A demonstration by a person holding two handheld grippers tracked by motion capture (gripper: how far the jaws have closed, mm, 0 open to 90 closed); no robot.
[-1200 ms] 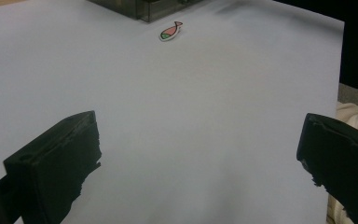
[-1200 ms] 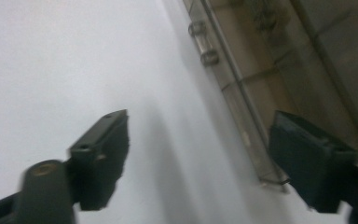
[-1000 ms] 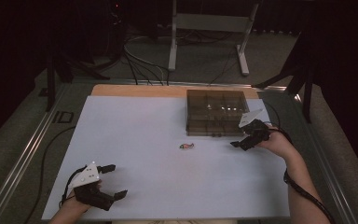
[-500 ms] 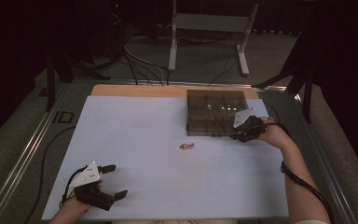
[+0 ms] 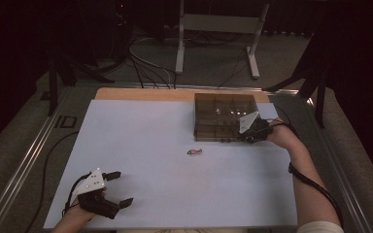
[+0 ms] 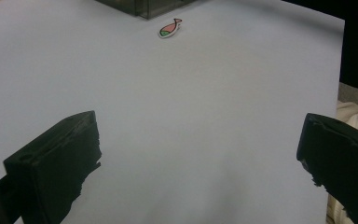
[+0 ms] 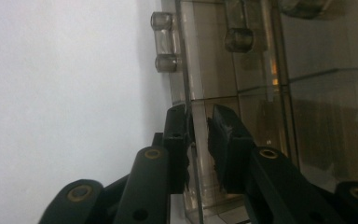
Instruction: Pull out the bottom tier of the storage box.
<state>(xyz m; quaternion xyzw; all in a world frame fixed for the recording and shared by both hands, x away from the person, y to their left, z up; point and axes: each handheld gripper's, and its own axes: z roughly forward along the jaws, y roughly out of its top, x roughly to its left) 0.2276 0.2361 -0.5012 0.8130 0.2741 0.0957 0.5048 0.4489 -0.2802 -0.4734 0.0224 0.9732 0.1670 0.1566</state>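
Since the earlier frame the right gripper (image 5: 246,137) had slid along the near edge of the smoky compartment box (image 5: 218,104) toward its right corner, and its jaws had just been closing; in the right gripper view they straddled the box's thin front wall (image 7: 192,140), one pad outside and one inside, seemingly pinching that wall, though a sliver of gap on the inner side was hard to rule out; that suggested the box itself was now being gripped, probably to open, lift or shift it. The box sat at the far right of the white sheet (image 5: 141,145), its right side close to the sheet's edge, so little room lay there; ample open sheet lay to its left and toward the person. A small fish-shaped piece (image 5: 194,152) lay just before the box's near-left corner, untouched; the left gripper (image 5: 117,188) rested at the near-left corner, jaws wide apart and holding nothing.
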